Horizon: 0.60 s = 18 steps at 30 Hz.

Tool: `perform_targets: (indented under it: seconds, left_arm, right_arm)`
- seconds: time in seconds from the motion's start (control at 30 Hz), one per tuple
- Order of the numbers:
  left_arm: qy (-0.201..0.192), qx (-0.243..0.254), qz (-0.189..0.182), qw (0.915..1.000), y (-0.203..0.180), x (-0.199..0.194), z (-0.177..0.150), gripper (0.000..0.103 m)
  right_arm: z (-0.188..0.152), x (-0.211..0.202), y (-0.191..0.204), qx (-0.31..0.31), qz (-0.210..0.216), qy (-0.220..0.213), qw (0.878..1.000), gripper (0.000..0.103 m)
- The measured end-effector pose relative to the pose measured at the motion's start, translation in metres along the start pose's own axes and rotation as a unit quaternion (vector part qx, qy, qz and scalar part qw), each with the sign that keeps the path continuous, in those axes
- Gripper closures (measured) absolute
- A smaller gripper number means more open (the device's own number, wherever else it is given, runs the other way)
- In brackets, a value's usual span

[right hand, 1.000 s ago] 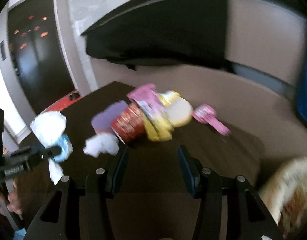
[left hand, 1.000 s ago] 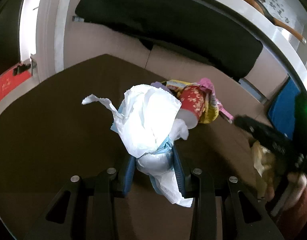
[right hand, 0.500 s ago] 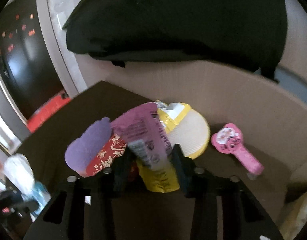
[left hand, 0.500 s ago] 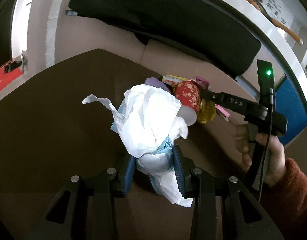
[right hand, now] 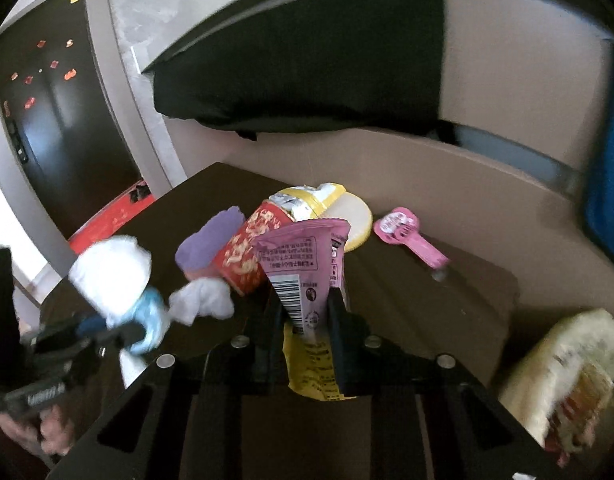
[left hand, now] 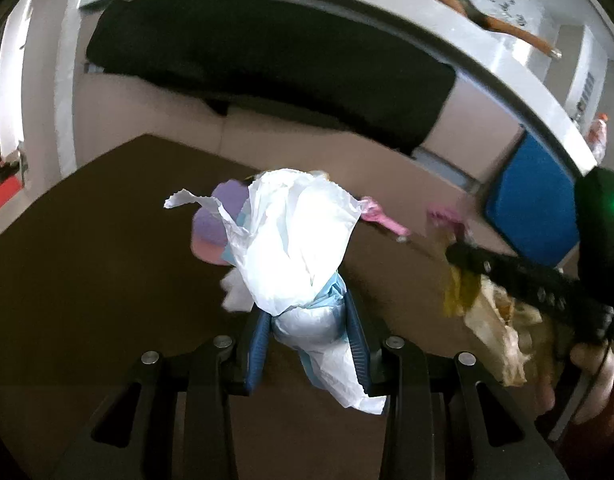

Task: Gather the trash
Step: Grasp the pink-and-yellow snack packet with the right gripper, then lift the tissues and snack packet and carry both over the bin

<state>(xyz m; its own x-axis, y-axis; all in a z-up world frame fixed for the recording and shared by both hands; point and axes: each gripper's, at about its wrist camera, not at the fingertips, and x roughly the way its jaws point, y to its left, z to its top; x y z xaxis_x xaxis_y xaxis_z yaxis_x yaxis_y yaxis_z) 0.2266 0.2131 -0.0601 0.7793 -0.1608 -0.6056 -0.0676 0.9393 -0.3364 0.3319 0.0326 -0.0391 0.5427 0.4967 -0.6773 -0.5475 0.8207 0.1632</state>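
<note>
Pinching crumpled white tissue, the left gripper is hovering over the dark bench while the right gripper fingers are clamping pink and yellow wrappers.

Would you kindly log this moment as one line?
left tongs: shut on tissue wad | right tongs: shut on pink wrapper | red cup: on table

A dark brown table carries the litter. At its middle lies a red paper cup on its side, a purple scrap touching it at nine o'clock and a crumpled white tissue at seven. A yellow-rimmed lid rests at the cup's two o'clock, a pink wrapper just beyond it at three.
</note>
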Motion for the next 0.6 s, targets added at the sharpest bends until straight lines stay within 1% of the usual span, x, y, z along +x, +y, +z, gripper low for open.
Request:
perform_targets:
  seconds: [0.07,0.17,0.27,0.3,0.43,0.53,0.6]
  left_arm:
    - [-0.007,0.012,0.000,0.9999,-0.012,-0.008,0.001,0.066]
    - [-0.016,0.033,-0.001,0.9993,-0.034,-0.022,0.003,0.066]
    - [-0.032,0.056,-0.006,0.9979,-0.059,-0.040,0.009,0.066]
    - [-0.041,0.066,-0.007,0.9969,-0.068,-0.047,0.012,0.066]
    - [-0.080,0.103,-0.007,0.9914,-0.108,-0.074,0.022,0.066]
    - [-0.114,0.131,-0.006,0.9847,-0.144,-0.092,0.027,0.066]
    - [-0.131,0.145,-0.011,0.9807,-0.165,-0.099,0.031,0.066]
  right_arm:
    - [-0.009,-0.019,-0.001,0.000,-0.003,-0.005,1.000,0.084]
    - [-0.021,-0.050,0.000,-0.006,-0.011,-0.025,1.000,0.084]
    - [-0.026,-0.081,-0.001,-0.011,-0.019,-0.050,0.999,0.084]
    - [-0.027,-0.096,-0.001,-0.014,-0.023,-0.065,0.998,0.084]
    - [-0.026,-0.145,-0.006,-0.019,-0.041,-0.115,0.992,0.084]
    - [-0.024,-0.178,-0.016,-0.013,-0.049,-0.145,0.988,0.084]
    - [-0.025,-0.201,-0.025,-0.011,-0.064,-0.167,0.984,0.084]
